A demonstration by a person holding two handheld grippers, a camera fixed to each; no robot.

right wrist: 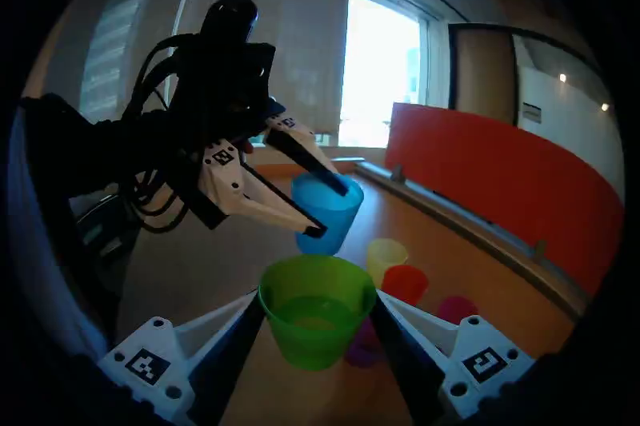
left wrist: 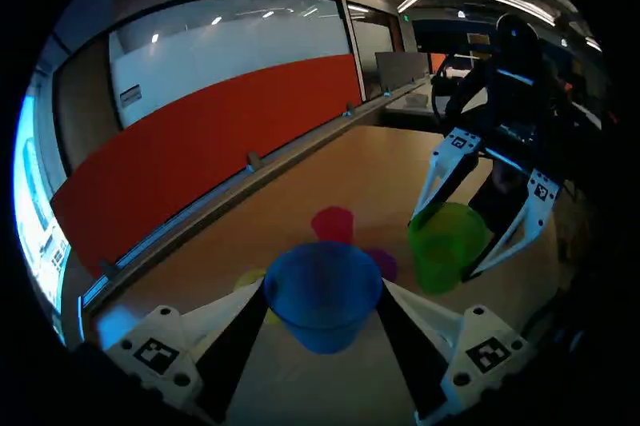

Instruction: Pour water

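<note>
My left gripper point(left wrist: 322, 288) is closed partway on the blue cup point(left wrist: 324, 314), with a finger pressed against each side below the rim, so the cup sits right between my fingertips. My right gripper point(right wrist: 316, 302) has the green cup point(right wrist: 314, 330) clamped the same way, both fingers bearing on its walls.

The right gripper view looks down into the green cup, where there is a shallow pool of water point(right wrist: 312, 320) at the bottom. The left gripper view sees that cup from the side, ahead and to the right of the blue one, and its contents cannot be made out there. That view looks into the blue cup's mouth, but I cannot tell whether it holds anything. In the right gripper view the blue cup hangs beyond and above the green one, held clear of the table point(left wrist: 360, 162).

Ahead of my left fingers, just past the blue cup, stand a red cup point(left wrist: 332, 224), a purple cup point(left wrist: 386, 264) and a yellow cup point(left wrist: 250, 277). A red panel point(left wrist: 200, 138) runs along the table's far edge.
</note>
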